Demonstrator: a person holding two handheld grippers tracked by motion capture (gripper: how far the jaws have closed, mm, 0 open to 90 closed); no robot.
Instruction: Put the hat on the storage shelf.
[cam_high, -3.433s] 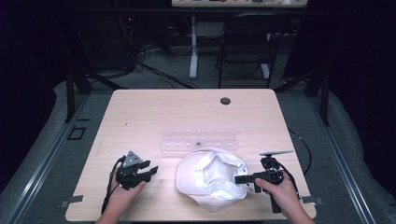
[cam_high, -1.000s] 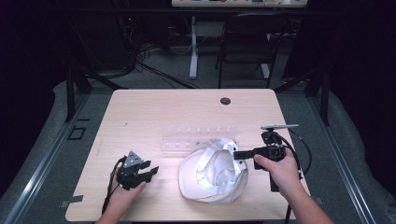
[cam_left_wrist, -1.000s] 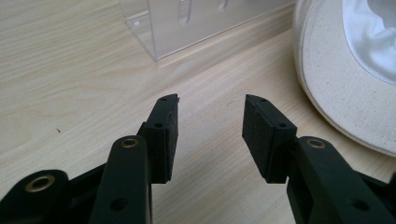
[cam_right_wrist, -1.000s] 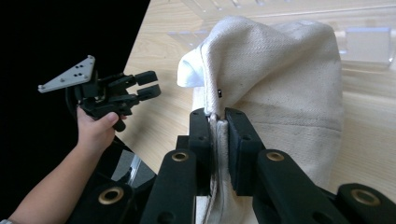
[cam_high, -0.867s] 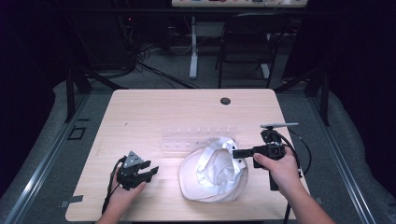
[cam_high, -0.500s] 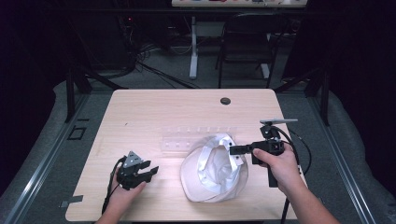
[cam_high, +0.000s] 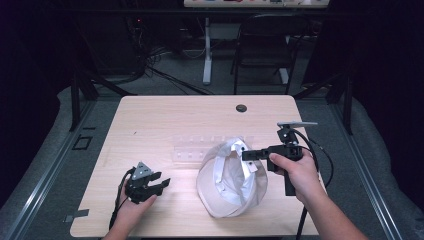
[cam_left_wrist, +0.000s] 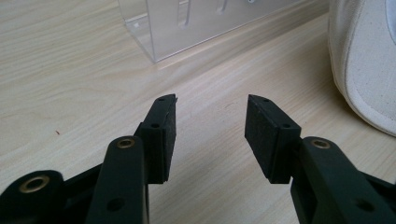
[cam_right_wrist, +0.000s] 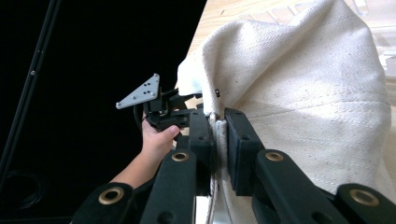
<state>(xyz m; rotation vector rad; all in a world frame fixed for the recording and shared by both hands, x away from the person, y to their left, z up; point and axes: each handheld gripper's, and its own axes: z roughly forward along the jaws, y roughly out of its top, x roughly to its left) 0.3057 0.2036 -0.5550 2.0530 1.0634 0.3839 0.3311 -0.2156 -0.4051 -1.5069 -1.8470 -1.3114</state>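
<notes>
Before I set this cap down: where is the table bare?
Bare: the light wooden table beyond the clear plastic rack, up to the round dark grommet. Crowded: the near edge, around the white fabric cap and both grippers.

Desk: a pale wooden desk (cam_high: 150, 120) stood on grey floor (cam_high: 55, 150).
Behind: a dark chair (cam_high: 262, 50), a white post (cam_high: 206, 55) and loose cables (cam_high: 160, 70).
Light: the surroundings were dark.

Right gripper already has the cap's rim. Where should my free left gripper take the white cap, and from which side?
Probably the stiff brim: it lies low on the table, facing the open left gripper. Come in level from the cap's left and pinch its stitched edge. The right gripper is shut on the raised rim opposite.
</notes>
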